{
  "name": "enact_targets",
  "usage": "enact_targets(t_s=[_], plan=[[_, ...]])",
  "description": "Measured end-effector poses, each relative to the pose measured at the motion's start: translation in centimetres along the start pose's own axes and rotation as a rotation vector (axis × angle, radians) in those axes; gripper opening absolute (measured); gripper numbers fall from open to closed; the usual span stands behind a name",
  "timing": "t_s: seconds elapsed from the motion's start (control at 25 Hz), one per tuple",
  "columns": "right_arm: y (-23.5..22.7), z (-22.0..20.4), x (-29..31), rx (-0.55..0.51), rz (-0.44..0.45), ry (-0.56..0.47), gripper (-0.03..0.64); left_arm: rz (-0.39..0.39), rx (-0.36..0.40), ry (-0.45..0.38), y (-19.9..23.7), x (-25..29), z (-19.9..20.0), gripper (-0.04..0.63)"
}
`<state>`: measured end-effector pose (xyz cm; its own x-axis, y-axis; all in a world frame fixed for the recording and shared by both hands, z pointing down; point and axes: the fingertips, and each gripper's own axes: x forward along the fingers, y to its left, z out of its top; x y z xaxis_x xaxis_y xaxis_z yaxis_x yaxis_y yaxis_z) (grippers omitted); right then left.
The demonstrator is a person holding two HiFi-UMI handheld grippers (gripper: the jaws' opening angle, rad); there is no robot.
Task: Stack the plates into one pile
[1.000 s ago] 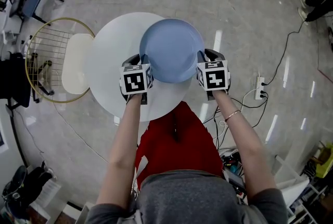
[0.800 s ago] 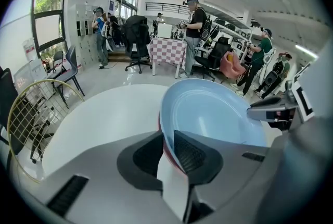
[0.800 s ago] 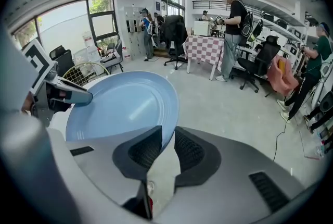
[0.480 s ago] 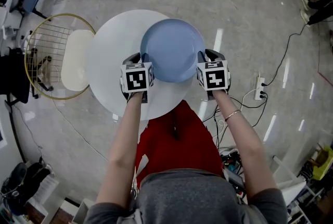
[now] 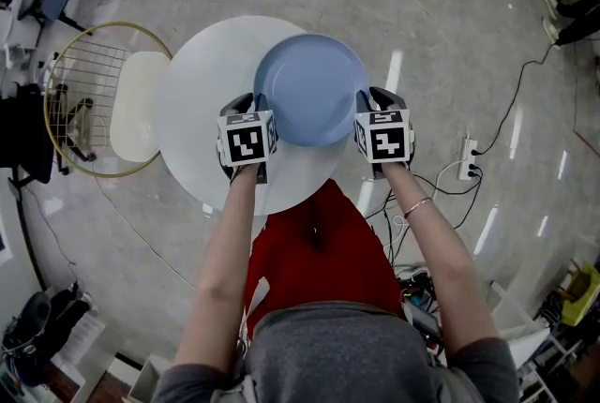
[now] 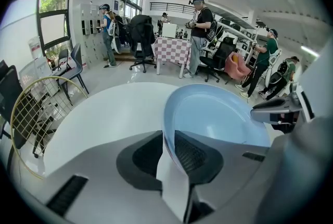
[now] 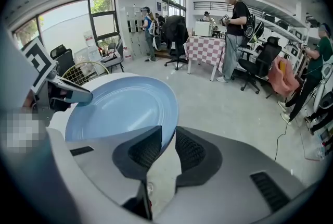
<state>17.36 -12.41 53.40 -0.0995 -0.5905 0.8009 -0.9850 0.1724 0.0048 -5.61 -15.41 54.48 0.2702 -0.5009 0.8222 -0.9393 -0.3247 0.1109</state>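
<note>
At the left gripper (image 6: 168,139): opening at the jaws, with the rim of the blue plate (image 6: 216,119) between the ribbed pads and close against both. At the right gripper (image 7: 165,139): closed on the opposite rim of the same plate, one pad on each face.

Between the two grippers: plate held roughly level, hollow side up. Partly over the white round table (image 6: 104,113) ahead of the left gripper, partly past its edge, with bare floor (image 7: 229,108) under the right gripper. Resting on the tabletop or just above it: impossible to tell. No second plate to be seen in any view.

Probably glazed ceramic: stiff, weighty for a pinch grip, slick at the lip, and likely to chip or shatter if dropped. Best taken by the raised rim at two opposite points, pads well over the lip. With the left side loosening, some risk of tilt and slide toward that side unless supported from below.
</note>
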Motion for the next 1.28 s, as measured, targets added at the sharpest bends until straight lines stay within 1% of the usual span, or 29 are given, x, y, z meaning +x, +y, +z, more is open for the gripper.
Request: enact_targets(t_s=[0.24,0.44,0.56,1.0,1.28], plan=[[-0.5,0.7,-0.2,0.003,-0.007,-0.038,0.077,0.012,-0.01,-0.009,0.3,-0.2,0.4,0.089],[-1.2,1.7,-1.1,0.011,-0.045,-0.089,0.077,0.018,-0.022,-0.02,0.7,-1.0,0.7,0.091],[-1.1,2.3,-1.6,0.025,-0.049,-0.106,0.077,0.015,-0.025,-0.04,0.9,-1.6,1.0,0.094],[0.8,4.6,-4.5,0.062,0.003,-0.203,0.077,-0.009,-0.033,-0.089,1.2,-4.0,1.4,0.078],[2.3,5.3,-6.8,0.074,0.036,-0.253,0.077,-0.062,-0.018,-0.161,0.3,-6.6,2.5,0.075]])
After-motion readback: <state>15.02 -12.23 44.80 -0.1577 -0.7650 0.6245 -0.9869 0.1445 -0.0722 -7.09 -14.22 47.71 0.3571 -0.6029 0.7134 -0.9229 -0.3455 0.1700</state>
